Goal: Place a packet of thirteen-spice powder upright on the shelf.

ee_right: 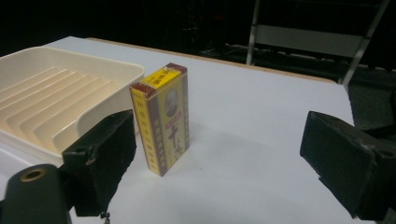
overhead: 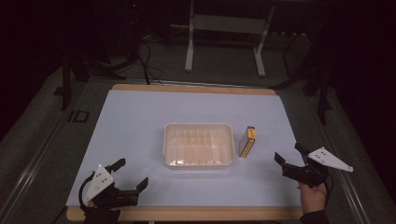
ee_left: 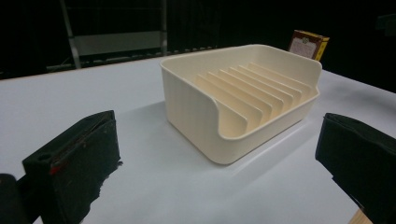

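Two open grippers wait at the near edge of a white table, a yellow box (overhead: 247, 141) standing upright just right of a cream tray (overhead: 198, 145).

The small print and portrait on the box are too blurred to read, and the room beyond the table sinks into darkness, with only a pale metal frame (overhead: 224, 37) and loose cables showing on the grey floor. The table (overhead: 140, 116) is a white sheet edged in wood. The tray has ribbed dividers across its floor and sits at the table's centre. The left gripper (overhead: 130, 175) hovers at the near left corner, jaws spread wide, holding nothing. The right gripper (overhead: 290, 156), in a hand (overhead: 312, 196) at the near right, points toward the box, jaws wide and clear of it.
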